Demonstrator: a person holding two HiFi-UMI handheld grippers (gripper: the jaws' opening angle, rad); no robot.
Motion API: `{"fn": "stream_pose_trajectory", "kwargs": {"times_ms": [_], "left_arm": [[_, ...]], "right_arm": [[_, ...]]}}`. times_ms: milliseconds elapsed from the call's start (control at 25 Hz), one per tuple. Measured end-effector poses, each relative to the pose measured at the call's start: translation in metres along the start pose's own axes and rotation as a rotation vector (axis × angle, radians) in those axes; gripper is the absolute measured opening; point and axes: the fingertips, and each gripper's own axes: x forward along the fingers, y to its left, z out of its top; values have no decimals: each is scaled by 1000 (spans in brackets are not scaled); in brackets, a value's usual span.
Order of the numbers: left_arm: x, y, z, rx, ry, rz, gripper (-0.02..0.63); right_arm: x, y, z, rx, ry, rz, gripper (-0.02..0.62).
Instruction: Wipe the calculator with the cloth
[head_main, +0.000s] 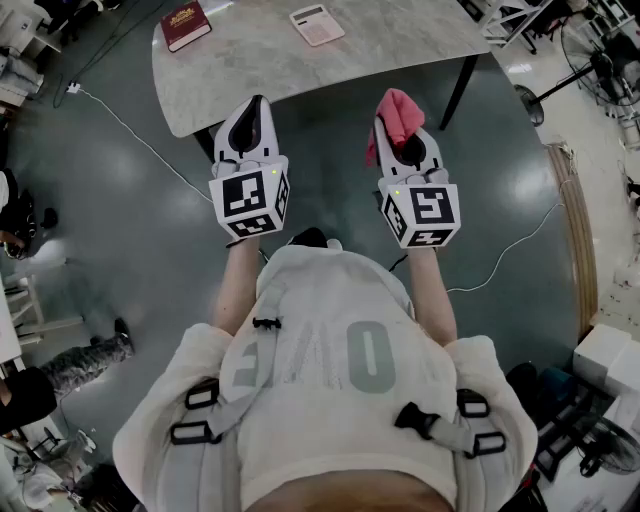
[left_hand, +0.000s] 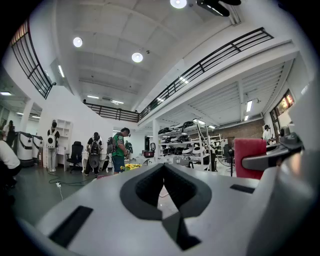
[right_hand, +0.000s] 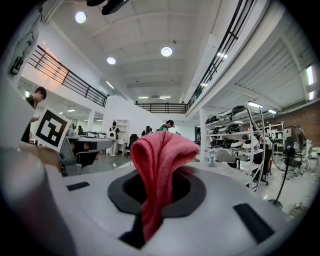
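Observation:
A white calculator (head_main: 317, 24) lies on the far part of the grey table (head_main: 260, 70), well ahead of both grippers. My right gripper (head_main: 398, 128) is shut on a pink-red cloth (head_main: 394, 117), which bunches up out of its jaws (right_hand: 159, 165). My left gripper (head_main: 256, 108) is shut with nothing between its jaws; the same holds in the left gripper view (left_hand: 163, 186). Both are held level in front of the person's chest, short of the table's near edge. The cloth (left_hand: 249, 157) shows at the right of the left gripper view.
A dark red book (head_main: 185, 24) lies at the table's far left corner. A white cable (head_main: 130, 130) runs over the floor at the left, another (head_main: 520, 245) at the right. A fan stand (head_main: 575, 70) is at the far right. People (left_hand: 118, 150) stand in the hall beyond.

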Motion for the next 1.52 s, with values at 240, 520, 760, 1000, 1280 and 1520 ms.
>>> {"fn": "stream_pose_trajectory", "kwargs": {"times_ms": [240,520,760,1000,1280,1520], "left_arm": [[3,4,1,-3,-4,-3,20],[7,6,-1,1,14,-9,20],[5,16,-10,-88,30,12,20],[43,30,-7,-107,-23,24,20],[108,41,5,-131,-52,29,20],[187,57,4,-117,-44,24,21]], "right_arm": [[5,8,-7,14,15,19,52],[7,7,-11,35,25,22,52],[14,5,-13,18,48,48,52],[39,-18,-23,26,54,37,54],[89,-65,-13,32,41,8,54],[157,-105,-4,42,43,-21,54]]}}
